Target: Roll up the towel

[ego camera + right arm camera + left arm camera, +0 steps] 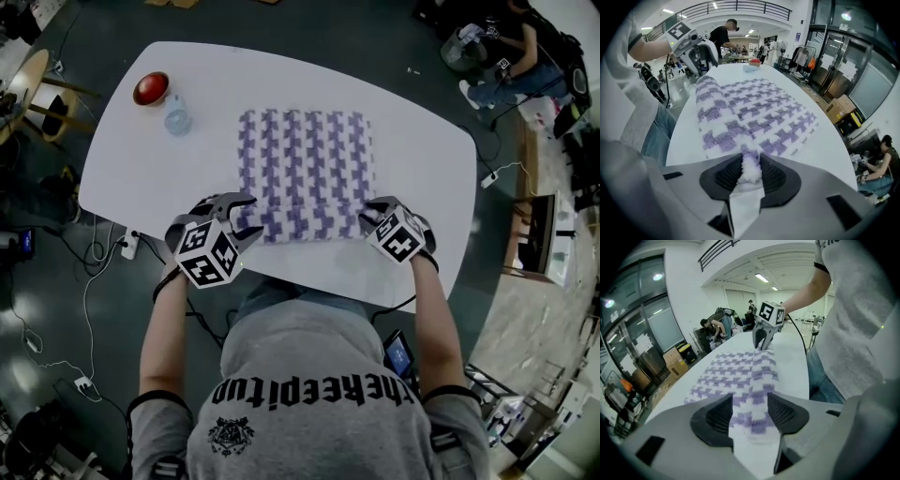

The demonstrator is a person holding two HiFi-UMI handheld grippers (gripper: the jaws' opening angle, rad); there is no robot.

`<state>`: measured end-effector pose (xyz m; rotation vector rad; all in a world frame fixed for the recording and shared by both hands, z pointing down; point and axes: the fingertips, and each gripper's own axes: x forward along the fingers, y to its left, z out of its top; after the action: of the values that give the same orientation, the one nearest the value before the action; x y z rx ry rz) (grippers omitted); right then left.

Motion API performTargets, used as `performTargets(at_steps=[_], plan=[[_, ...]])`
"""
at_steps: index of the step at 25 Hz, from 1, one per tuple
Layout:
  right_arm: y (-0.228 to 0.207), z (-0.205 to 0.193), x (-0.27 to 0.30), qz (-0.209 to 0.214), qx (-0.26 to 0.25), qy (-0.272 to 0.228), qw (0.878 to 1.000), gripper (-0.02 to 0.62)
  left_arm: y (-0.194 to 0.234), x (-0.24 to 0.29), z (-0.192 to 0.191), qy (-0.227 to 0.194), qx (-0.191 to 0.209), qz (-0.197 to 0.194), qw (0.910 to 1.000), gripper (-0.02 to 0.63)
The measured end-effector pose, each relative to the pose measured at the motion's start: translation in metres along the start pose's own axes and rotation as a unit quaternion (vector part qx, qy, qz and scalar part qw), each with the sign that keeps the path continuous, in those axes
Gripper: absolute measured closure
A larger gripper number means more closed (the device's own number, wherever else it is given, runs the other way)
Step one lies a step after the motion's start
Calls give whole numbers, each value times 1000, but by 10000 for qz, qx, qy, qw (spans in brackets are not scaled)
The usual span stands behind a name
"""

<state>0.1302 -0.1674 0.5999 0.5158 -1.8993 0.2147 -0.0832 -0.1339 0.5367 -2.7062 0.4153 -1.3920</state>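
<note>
OK, the towel, purple-and-white check, lies about mid-worktop and reaches close to the near edge where we stand. Its near end is already turned over into a short fat roll that runs parallel to that edge. The rest lies flat and smooth towards the far edge.

Left tongs: spread, with the left end of the roll between the pads. As far as we can see, the pads are not pressing on it.
Right tongs: pinching the towel at the right end of the roll, with a tuft of pile squeezed between the pads.

Progress, as we read it: early. The first turn or so is in and looks even across the width, but most of the length is still unrolled. What's left is to re-grip on the left, then keep turning the roll away from us until the far hem is wound in.

Also on the worktop, at the far left corner and well apart from the towel, are a red bowl and a small clear container just beside it. Neither is in the rolling path.
</note>
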Motion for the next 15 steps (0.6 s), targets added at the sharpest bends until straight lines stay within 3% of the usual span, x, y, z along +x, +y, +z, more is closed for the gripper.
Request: performTargets(at_steps=[5,10,15], plan=[[-1,2,-3,-19,21,22,10000,488,-47,30,-23,714,485,-378,9955,347],[-1,6,-13,-28,4,-178,9998,488,-48,51,-36,833,55,-304,9960,345],[-6,9,-45,-295,90,-639,9975,480,-45,57,-36,927,33,-212,9955,351]])
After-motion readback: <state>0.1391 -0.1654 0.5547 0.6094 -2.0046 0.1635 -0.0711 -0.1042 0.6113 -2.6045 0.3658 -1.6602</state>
